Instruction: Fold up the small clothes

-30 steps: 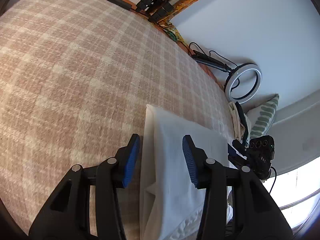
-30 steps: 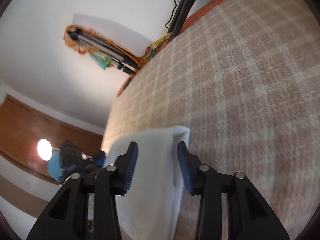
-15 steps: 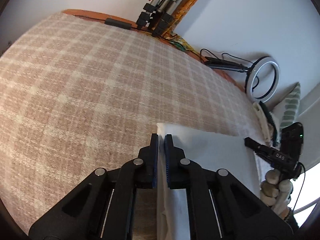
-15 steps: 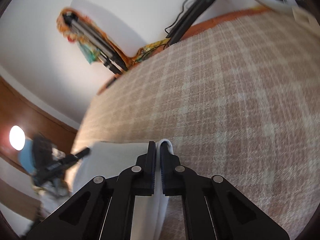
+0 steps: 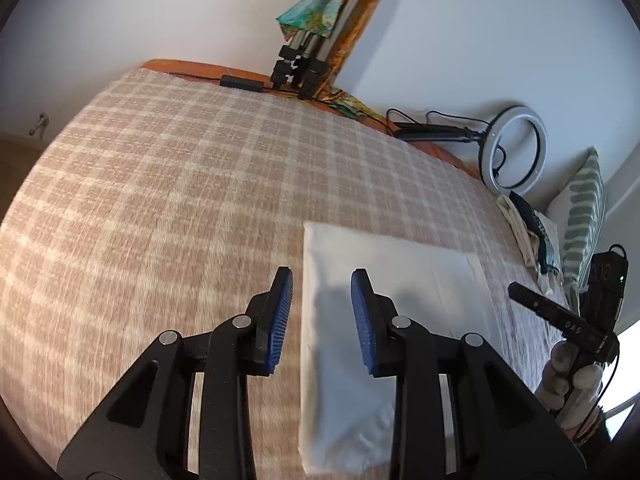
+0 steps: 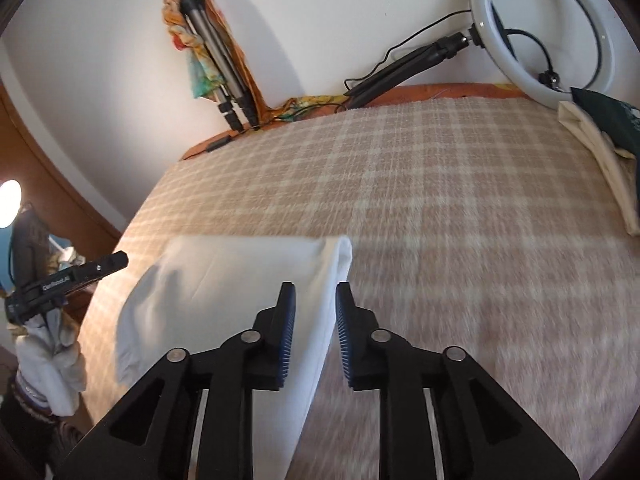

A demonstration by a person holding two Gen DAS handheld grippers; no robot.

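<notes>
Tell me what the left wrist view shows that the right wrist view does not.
Only the left wrist view shows the striped green-and-white pillow by the wall. Only the right wrist view shows the glowing round lamp at the left edge. Both share the folded white cloth on the beige checked blanket, and the white ring light.

We are losing the near end of the white cloth (image 5: 384,280) behind the left gripper (image 5: 322,314), and the frame edge is cutting it off. In the right wrist view, the plaid blanket (image 6: 440,184) is blurring near the right gripper (image 6: 314,332). The ring light (image 6: 548,24) is running off the top edge.
</notes>
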